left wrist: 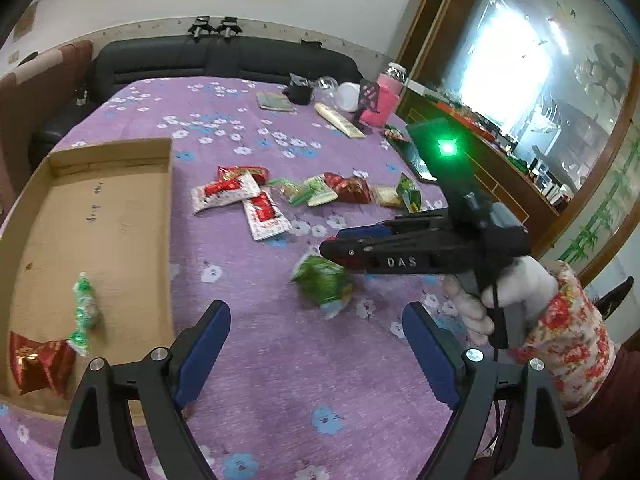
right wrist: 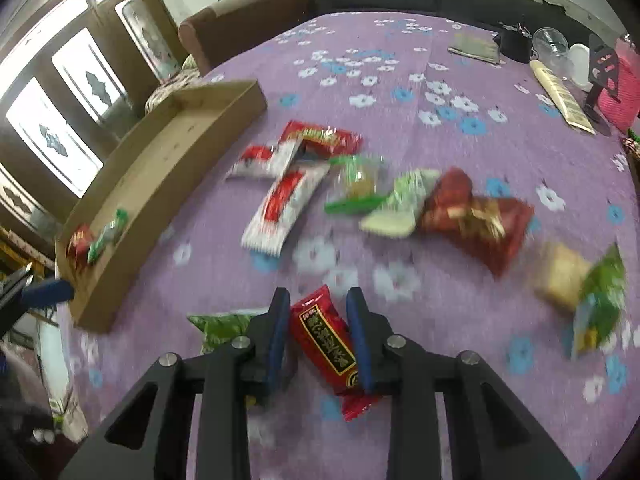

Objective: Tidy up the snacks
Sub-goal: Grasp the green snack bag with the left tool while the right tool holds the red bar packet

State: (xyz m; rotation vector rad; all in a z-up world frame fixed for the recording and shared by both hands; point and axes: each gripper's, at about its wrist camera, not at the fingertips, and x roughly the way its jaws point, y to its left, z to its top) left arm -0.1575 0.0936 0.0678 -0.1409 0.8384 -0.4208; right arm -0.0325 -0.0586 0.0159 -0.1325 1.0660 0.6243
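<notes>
A shallow cardboard box (left wrist: 100,216) lies on the purple flowered cloth at the left; it also shows in the right wrist view (right wrist: 168,168). It holds a green-wrapped candy (left wrist: 86,308) and a red packet (left wrist: 38,364). A row of red, white and green snack packets (left wrist: 256,200) lies mid-table. My left gripper (left wrist: 316,344) is open and empty above the cloth beside the box. My right gripper (right wrist: 318,332) is shut on a red snack packet (right wrist: 324,340) just above a green packet (right wrist: 224,328), also in the left wrist view (left wrist: 324,284).
At the far right of the table stand a pink container (left wrist: 384,100), a black cup (left wrist: 300,92), a clear cup (right wrist: 554,46), a cream tube (left wrist: 340,120) and a booklet (left wrist: 276,102). A dark sofa (left wrist: 224,60) runs behind the table. A wooden cabinet (left wrist: 500,168) stands at the right.
</notes>
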